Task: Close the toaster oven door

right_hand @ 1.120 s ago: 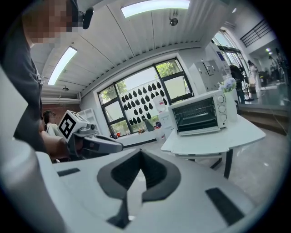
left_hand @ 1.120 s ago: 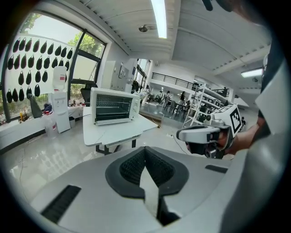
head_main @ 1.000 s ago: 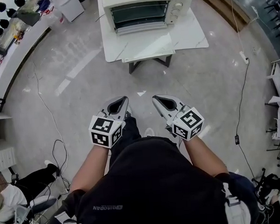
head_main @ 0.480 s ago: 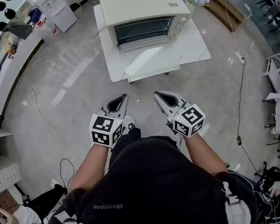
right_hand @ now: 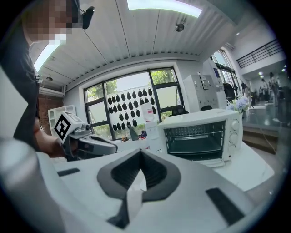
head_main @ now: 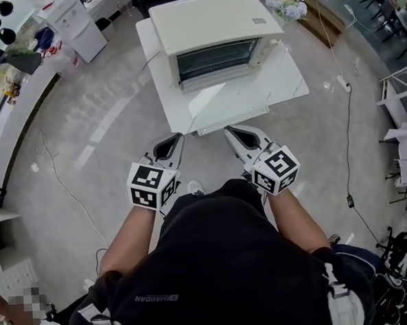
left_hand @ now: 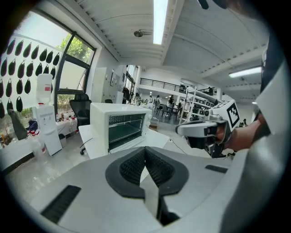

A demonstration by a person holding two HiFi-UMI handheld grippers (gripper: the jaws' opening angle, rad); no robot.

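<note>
A cream toaster oven (head_main: 214, 28) stands on a white marble table (head_main: 285, 85) ahead of me. Its glass door (head_main: 220, 79) hangs open and down, so the wire racks inside show in both gripper views: oven (left_hand: 119, 129), oven (right_hand: 200, 134). My left gripper (head_main: 176, 136) and right gripper (head_main: 230, 130) are side by side just short of the table's front edge, both pointing at the oven. Each is shut with nothing between the pads, as seen at the left gripper (left_hand: 145, 149) and the right gripper (right_hand: 140, 151). Neither touches the oven or the table.
A water dispenser (head_main: 78, 25) stands at the back left by a long counter (head_main: 7, 101). A vase of flowers (head_main: 287, 7) sits behind the oven. A cable with a power brick (head_main: 350, 199) trails on the floor at right, near a shelf rack (head_main: 401, 112).
The table and oven have come nearer in the head view. Both grippers, still shut and side by side, went forward with me from open floor to the table's front edge.
</note>
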